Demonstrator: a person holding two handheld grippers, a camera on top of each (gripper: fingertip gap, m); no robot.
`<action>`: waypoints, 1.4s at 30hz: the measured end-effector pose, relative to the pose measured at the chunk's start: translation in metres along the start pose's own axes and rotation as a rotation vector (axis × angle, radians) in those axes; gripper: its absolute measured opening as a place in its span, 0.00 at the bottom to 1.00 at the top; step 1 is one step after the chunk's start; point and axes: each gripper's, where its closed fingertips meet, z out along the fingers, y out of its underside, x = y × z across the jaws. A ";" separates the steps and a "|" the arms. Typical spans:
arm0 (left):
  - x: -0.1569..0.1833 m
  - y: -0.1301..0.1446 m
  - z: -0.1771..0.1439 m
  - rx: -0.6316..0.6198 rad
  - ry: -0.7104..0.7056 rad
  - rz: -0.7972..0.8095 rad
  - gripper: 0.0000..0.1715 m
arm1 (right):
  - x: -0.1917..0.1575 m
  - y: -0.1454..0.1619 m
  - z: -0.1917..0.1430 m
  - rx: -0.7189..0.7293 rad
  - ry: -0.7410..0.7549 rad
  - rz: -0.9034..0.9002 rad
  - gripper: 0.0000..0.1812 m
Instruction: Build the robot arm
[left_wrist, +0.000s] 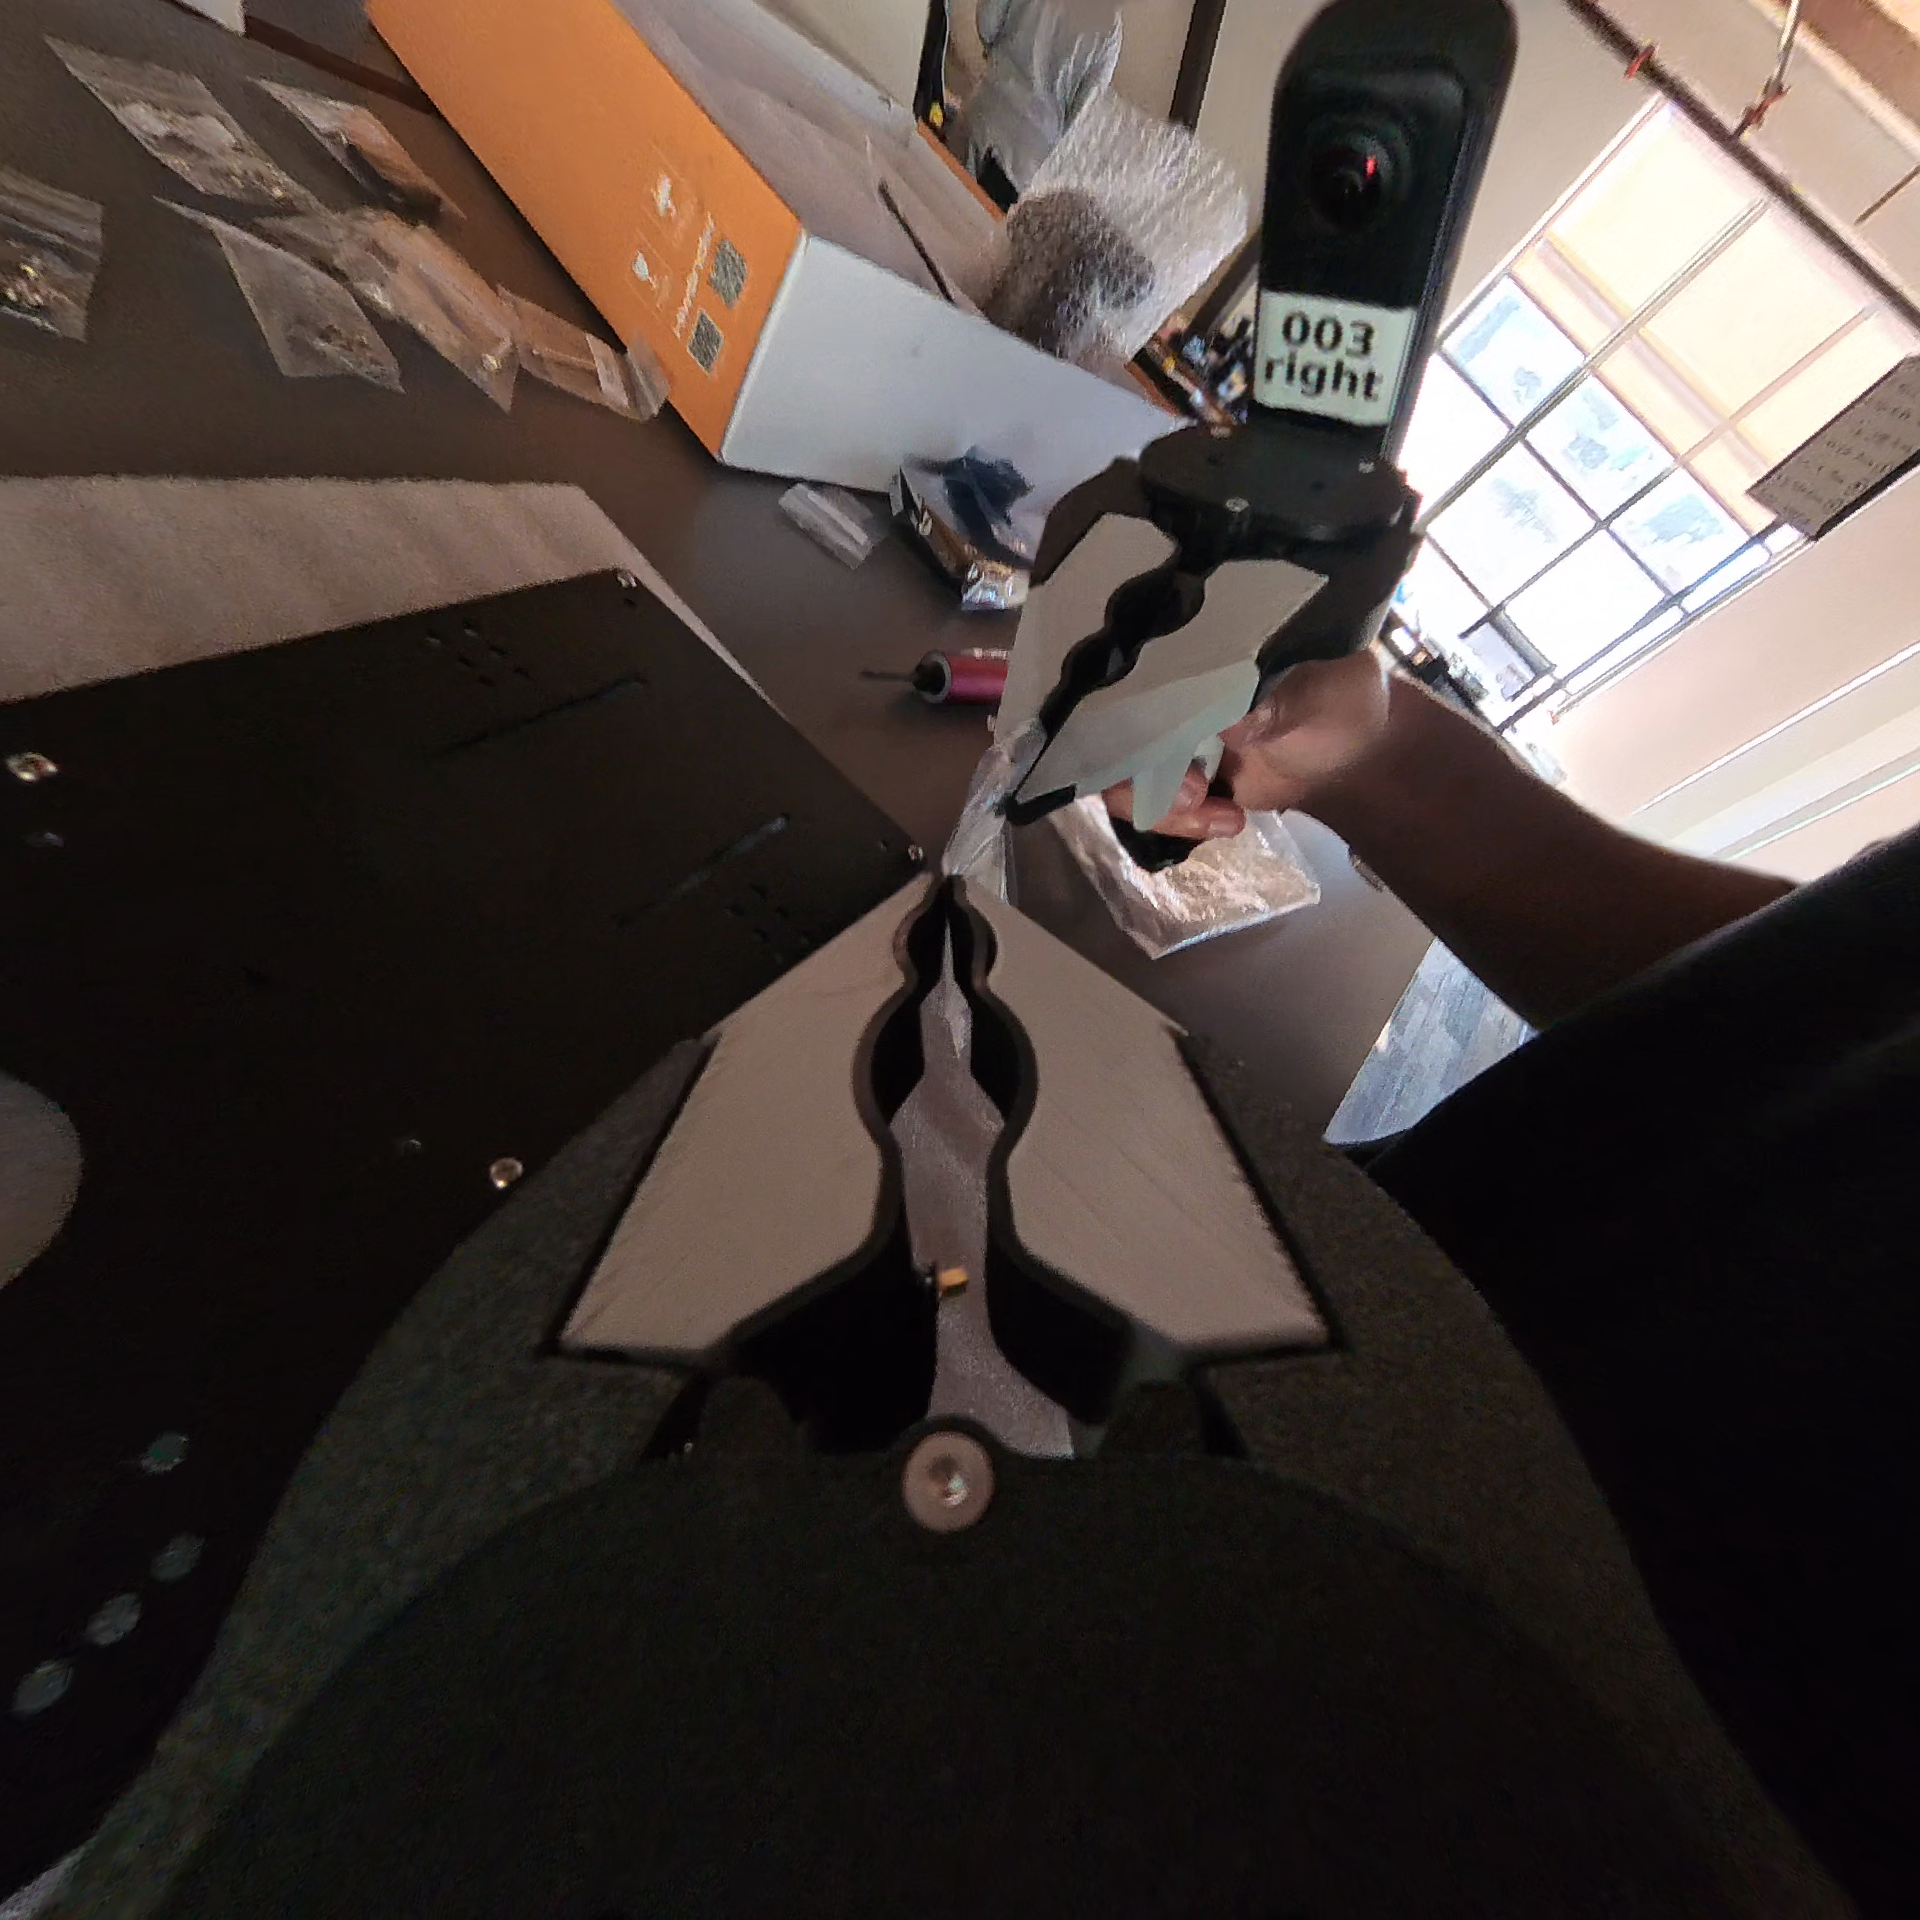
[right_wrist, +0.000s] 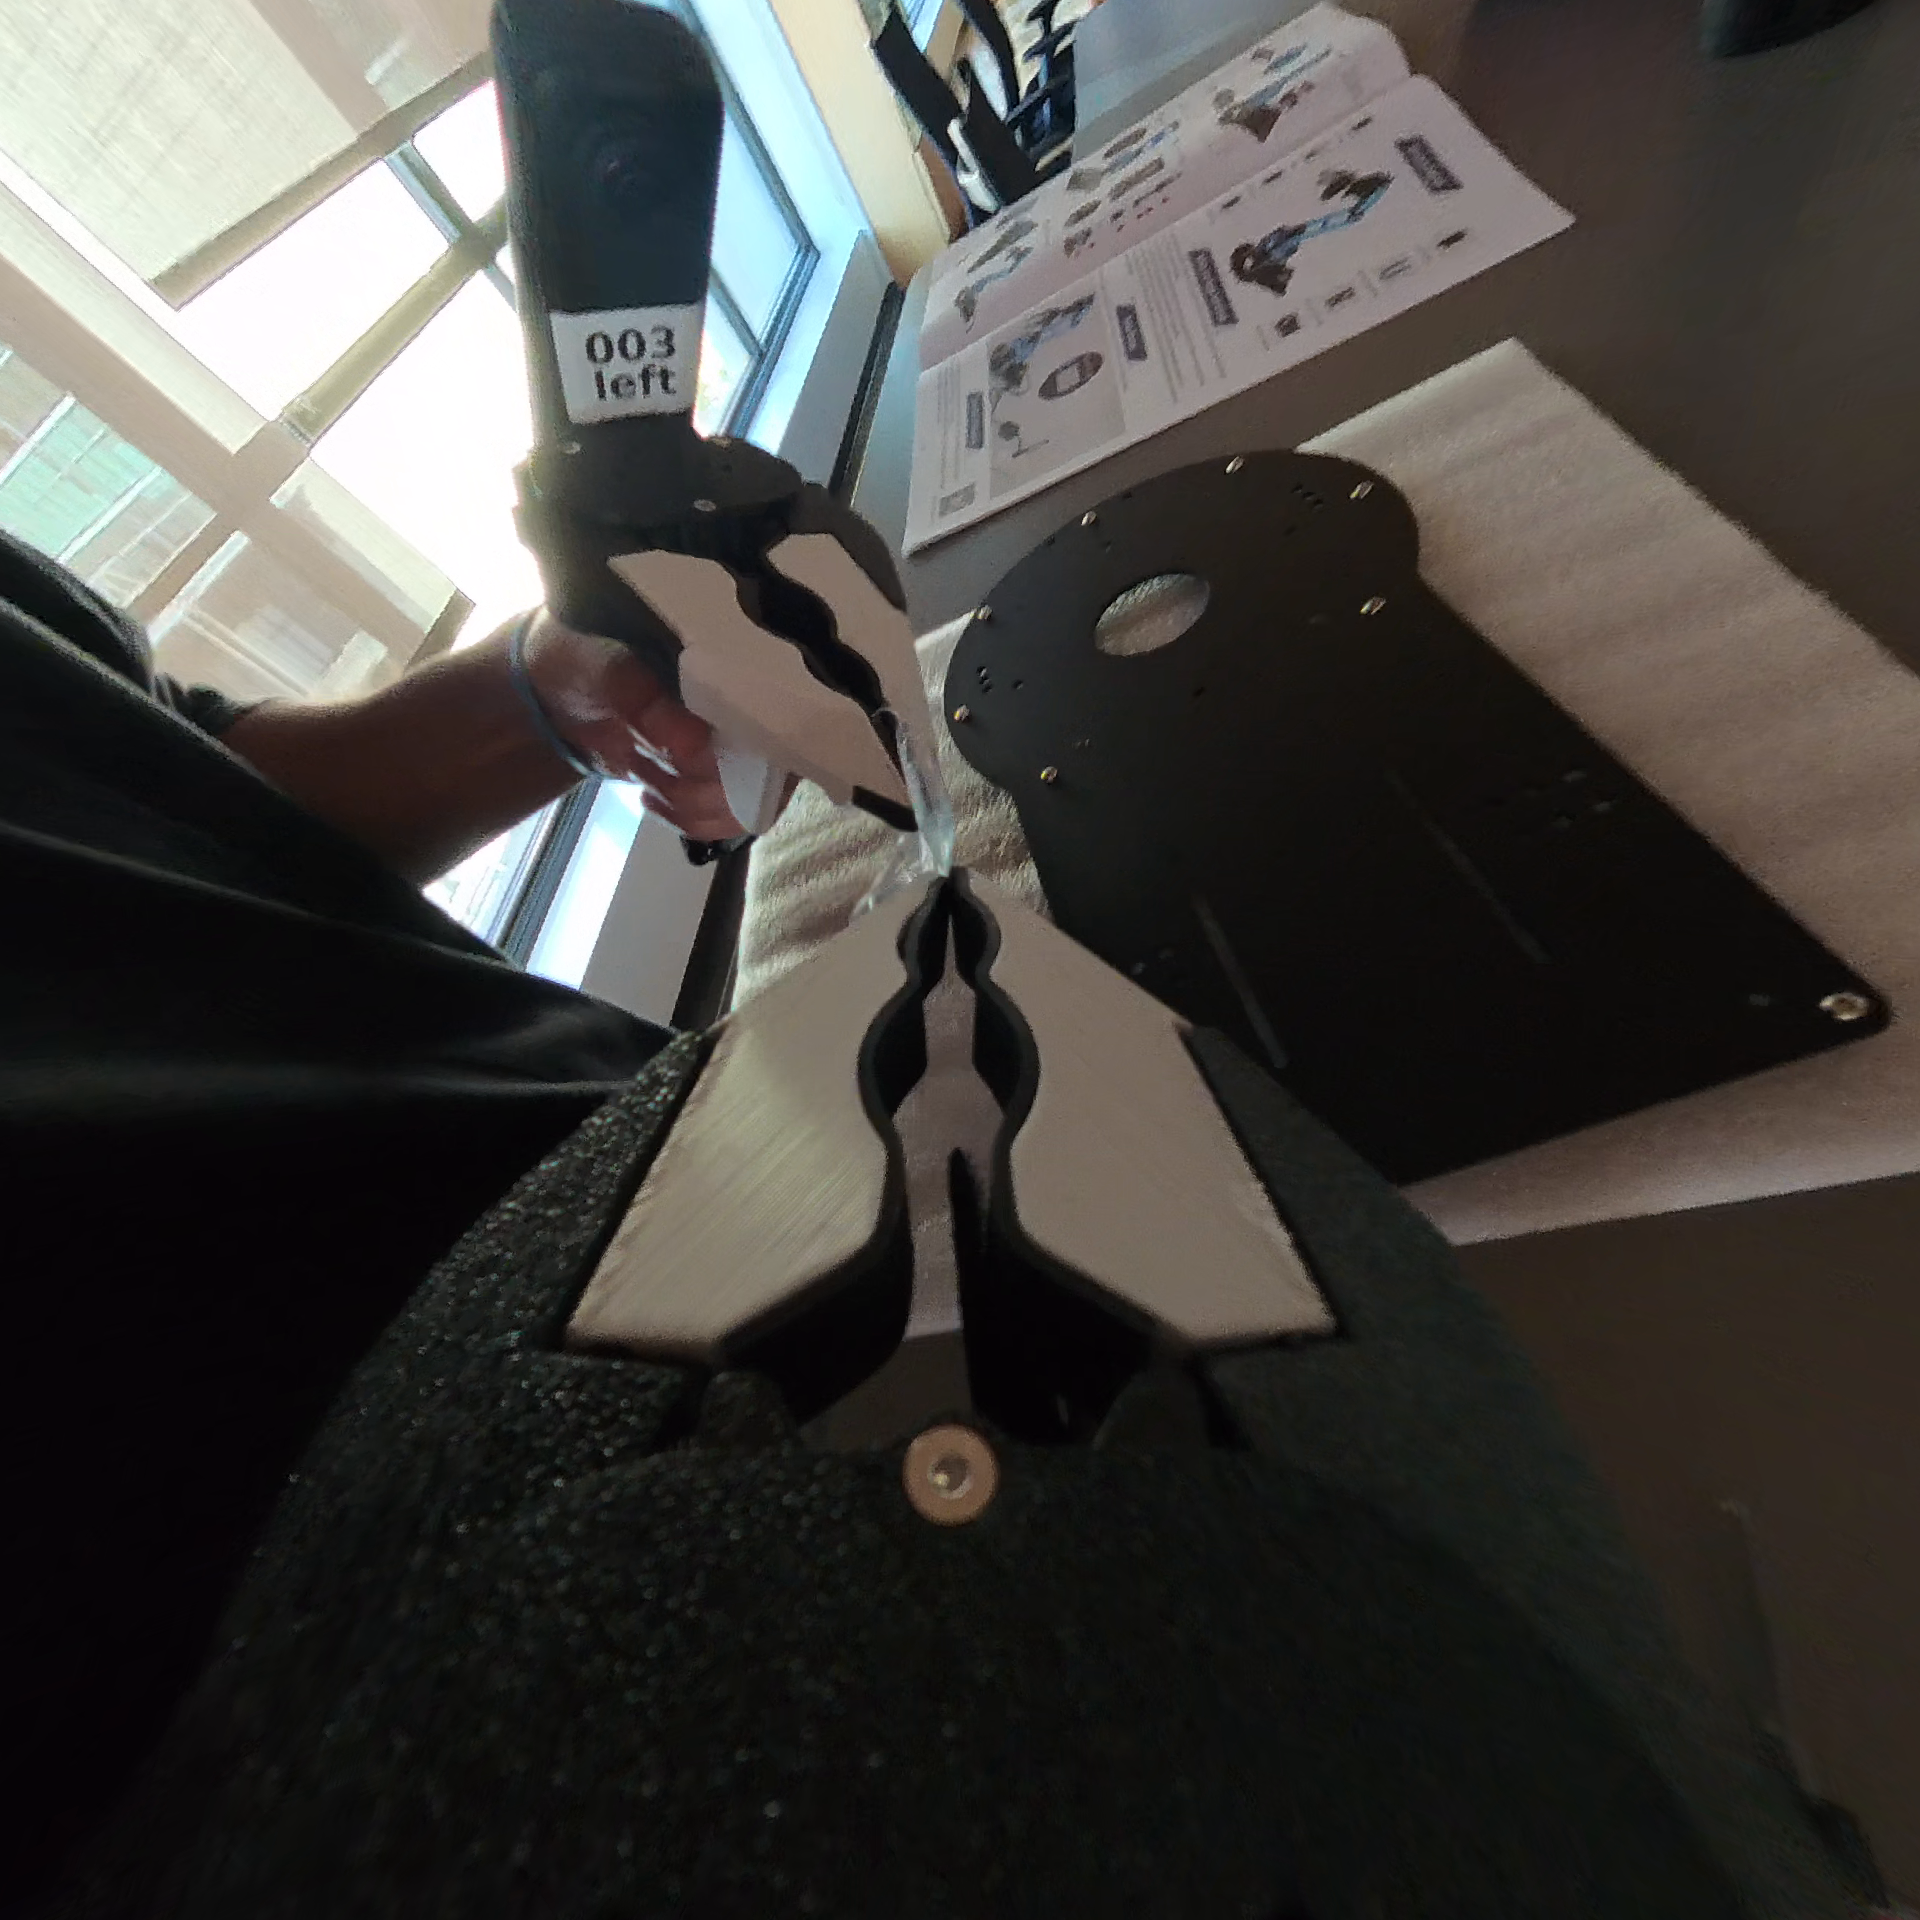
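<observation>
Your left gripper (left_wrist: 951, 894) and right gripper (right_wrist: 951, 894) both pinch one crinkled clear plastic bag (left_wrist: 982, 821) — contents indiscernible — above the matte black plate (right_wrist: 1403, 831) at 2 o'clock.

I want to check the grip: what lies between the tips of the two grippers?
Only a clear plastic bag, pinched by the left gripper and the right gripper; seen in both wrist views.

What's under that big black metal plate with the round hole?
The black metal plate lies on a white foam sheet, which shows through the hole. Anything beneath the foam is hidden.
</observation>
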 end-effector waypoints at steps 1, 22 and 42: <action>0.000 -0.005 0.000 0.015 0.002 -0.002 0.00 | 0.001 -0.005 -0.001 0.019 0.014 0.010 0.00; 0.025 -0.055 -0.008 0.219 0.252 -0.294 0.00 | -0.029 -0.035 -0.019 0.267 -0.205 0.208 0.06; 0.068 -0.030 0.004 0.147 0.271 -0.034 0.00 | -0.053 -0.028 -0.030 0.307 -0.207 0.155 0.00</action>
